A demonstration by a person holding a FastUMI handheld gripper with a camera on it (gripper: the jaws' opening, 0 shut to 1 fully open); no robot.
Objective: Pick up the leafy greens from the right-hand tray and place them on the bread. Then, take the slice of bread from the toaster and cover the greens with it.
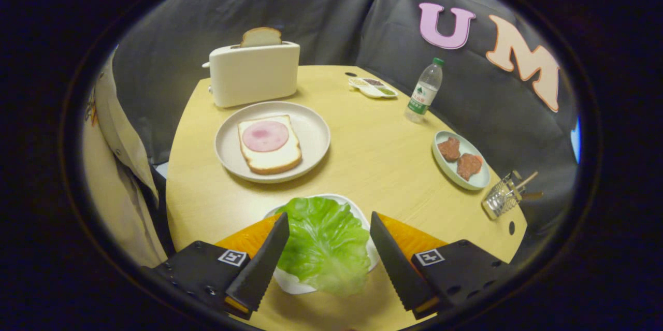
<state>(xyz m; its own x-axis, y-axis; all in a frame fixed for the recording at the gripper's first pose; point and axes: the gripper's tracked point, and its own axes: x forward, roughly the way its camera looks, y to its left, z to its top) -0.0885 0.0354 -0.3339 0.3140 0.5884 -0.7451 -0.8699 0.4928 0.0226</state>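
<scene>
A green lettuce leaf (323, 243) lies on a small white tray (290, 283) between my fingers. My gripper (329, 219) is open, its fingers standing on either side of the leaf without pressing it. Beyond the fingers a round white plate (314, 129) holds a slice of bread (270, 159) topped with a pink round of ham (265, 135). Behind the plate stands a white toaster (254, 74) with a second bread slice (260, 37) sticking up from its slot.
On the yellow table (373, 149), ahead to the right, sit a light oval dish with two meat patties (460, 159), a water bottle (424, 90), a small divided sauce dish (373, 87) and a wire basket (503, 197). A person's beige sleeve (116, 165) is at the left.
</scene>
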